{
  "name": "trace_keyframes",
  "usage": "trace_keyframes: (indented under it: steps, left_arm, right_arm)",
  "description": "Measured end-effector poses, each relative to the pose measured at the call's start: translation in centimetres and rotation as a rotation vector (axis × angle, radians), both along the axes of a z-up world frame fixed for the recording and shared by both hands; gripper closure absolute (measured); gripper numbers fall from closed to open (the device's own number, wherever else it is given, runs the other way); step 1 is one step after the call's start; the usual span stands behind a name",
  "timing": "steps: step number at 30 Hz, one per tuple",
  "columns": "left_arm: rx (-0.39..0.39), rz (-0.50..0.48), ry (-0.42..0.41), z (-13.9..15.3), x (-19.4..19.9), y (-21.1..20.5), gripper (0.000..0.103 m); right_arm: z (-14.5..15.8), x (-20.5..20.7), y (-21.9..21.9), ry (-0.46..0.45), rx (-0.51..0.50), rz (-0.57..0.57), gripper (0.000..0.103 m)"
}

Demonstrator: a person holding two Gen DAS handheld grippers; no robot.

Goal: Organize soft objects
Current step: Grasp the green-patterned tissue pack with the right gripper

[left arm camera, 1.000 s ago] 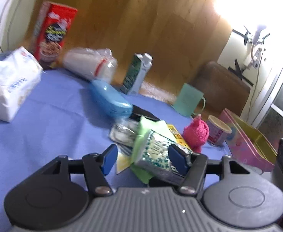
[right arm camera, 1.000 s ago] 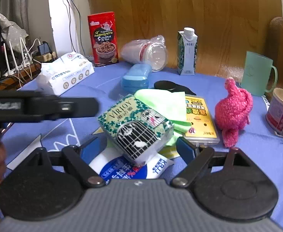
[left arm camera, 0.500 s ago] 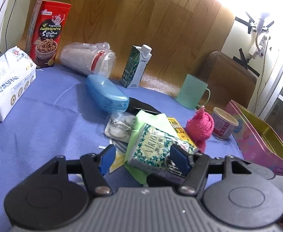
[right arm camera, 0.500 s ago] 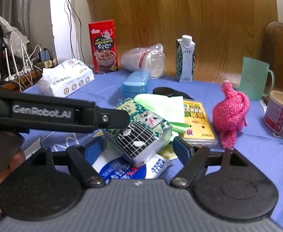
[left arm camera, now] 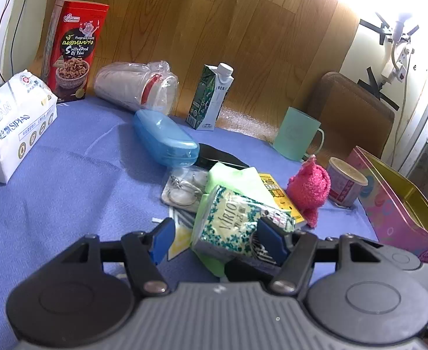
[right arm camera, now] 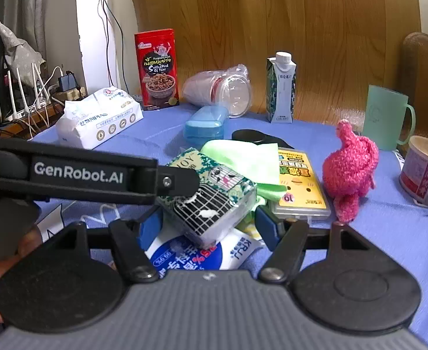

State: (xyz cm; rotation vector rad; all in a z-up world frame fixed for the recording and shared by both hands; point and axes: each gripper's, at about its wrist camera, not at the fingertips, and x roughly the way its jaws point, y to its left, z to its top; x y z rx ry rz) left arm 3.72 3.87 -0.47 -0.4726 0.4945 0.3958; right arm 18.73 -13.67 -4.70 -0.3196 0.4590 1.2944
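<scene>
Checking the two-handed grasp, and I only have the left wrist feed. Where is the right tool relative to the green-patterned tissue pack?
Observer: The right tool is open, with one blue finger on each side of the tissue pack. I cannot tell whether either finger touches it.
Operator: Anything under the pack on that side?
Observer: A blue-and-white packet lies flat under its near corner, just ahead of the right tool.
Operator: Does my tool show in that view?
Observer: Yes, the left tool reaches across from the left, its tip over the pack's top left edge.
</scene>
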Motion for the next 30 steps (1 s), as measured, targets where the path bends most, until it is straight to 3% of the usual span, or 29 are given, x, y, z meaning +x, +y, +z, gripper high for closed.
trace_keyframes:
  steps: [17,24,30]
  left_arm:
    - [0.013,0.002,0.003,-0.2,0.2,0.0,0.036]
    - [-0.020,-0.033,-0.019,-0.5,-0.6,-0.2,0.053]
    - [-0.011,-0.045,-0.015,0.4,-0.8,-1.5,0.059]
  right_arm:
    - [-0.1,0.2,-0.1,0.020,0.006,0.008,0.031]
    - [0.0,0.0,-0.2,0.004,0.013,0.014,0.034]
    - [0.1,-0.4,-0.8,-0.019,0.041,0.019,0.052]
